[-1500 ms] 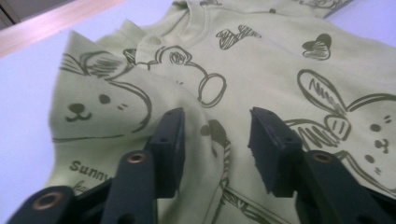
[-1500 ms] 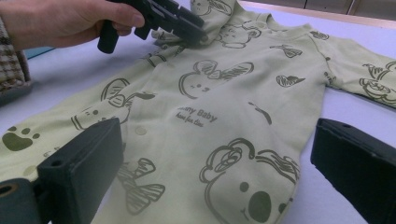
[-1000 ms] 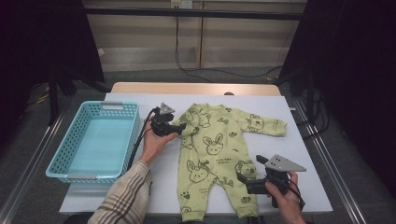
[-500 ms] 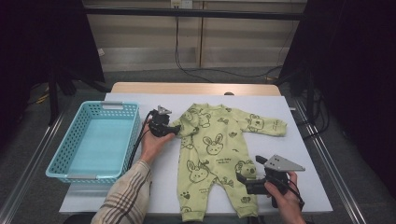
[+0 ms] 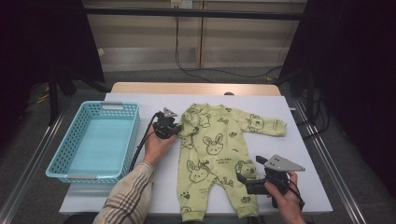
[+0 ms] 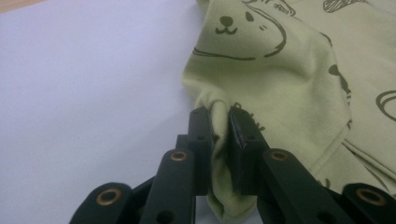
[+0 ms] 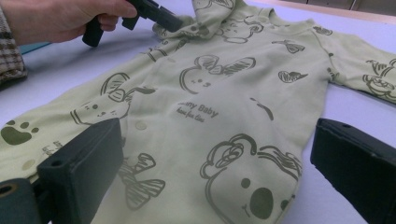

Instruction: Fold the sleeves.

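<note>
Now the light green baby romper (image 5: 218, 154) lies flat on the white table (image 5: 308, 154), face up, with the neck toward the far side and the legs toward the person. Its print shows rabbits, koalas and paw marks. One sleeve stretches out to the right of the high view; the other sleeve is bunched up at the left, beside the body of the garment.

At that bunched sleeve the left gripper (image 5: 175, 132) is working. Its jaws have just been closing, and in the left gripper view (image 6: 219, 123) they stand narrow, with a fold of the green cloth pinched between the two black pads. The cloth puckers where they squeeze it. The left hand (image 5: 156, 145) rests on the table behind it, and a checked sleeve (image 5: 128, 198) covers the forearm.

The right gripper (image 5: 243, 178) is near the front edge, at the right leg of the romper. In the right gripper view (image 7: 208, 163) its jaws stand wide apart, one on each side of a printed koala, and the cloth between them is not squeezed.

A turquoise basket (image 5: 72, 149) stands on the table to the left, apart from the romper.
</note>
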The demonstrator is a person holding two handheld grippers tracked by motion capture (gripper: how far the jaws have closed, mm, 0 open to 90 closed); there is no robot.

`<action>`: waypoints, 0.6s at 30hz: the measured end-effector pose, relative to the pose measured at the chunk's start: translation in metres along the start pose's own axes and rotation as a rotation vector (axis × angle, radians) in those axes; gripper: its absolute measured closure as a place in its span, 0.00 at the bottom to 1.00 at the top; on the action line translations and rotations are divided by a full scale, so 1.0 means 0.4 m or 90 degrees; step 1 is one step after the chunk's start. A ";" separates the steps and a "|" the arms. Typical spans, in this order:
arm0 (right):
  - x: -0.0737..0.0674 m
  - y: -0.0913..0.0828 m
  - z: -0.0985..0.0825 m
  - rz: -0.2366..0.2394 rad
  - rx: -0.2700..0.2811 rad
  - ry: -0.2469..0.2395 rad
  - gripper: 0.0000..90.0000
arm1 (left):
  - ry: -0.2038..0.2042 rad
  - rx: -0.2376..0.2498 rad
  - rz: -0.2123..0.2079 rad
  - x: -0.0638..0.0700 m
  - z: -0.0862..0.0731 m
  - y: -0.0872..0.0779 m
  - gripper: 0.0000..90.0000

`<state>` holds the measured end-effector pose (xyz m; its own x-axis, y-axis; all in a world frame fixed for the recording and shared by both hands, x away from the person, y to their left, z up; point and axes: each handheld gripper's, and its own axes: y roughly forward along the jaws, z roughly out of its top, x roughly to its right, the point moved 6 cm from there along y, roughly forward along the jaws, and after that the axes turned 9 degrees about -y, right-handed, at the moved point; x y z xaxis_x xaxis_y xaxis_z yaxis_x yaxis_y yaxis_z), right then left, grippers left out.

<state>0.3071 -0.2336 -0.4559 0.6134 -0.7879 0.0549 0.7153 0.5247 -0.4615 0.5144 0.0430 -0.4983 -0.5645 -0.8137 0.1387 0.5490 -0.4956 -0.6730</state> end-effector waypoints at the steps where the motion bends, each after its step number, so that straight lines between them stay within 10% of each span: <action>1: -0.001 -0.001 0.000 0.000 0.000 0.002 0.03 | -0.003 0.000 -0.002 -0.003 0.001 -0.002 0.90; 18: -0.003 -0.001 0.002 0.003 0.002 0.006 0.03 | 0.025 0.100 -0.018 0.024 0.050 -0.093 0.90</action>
<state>0.3065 -0.2328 -0.4551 0.6138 -0.7882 0.0448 0.7136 0.5295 -0.4587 0.5010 0.0475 -0.4576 -0.6030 -0.7879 0.1248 0.6209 -0.5617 -0.5468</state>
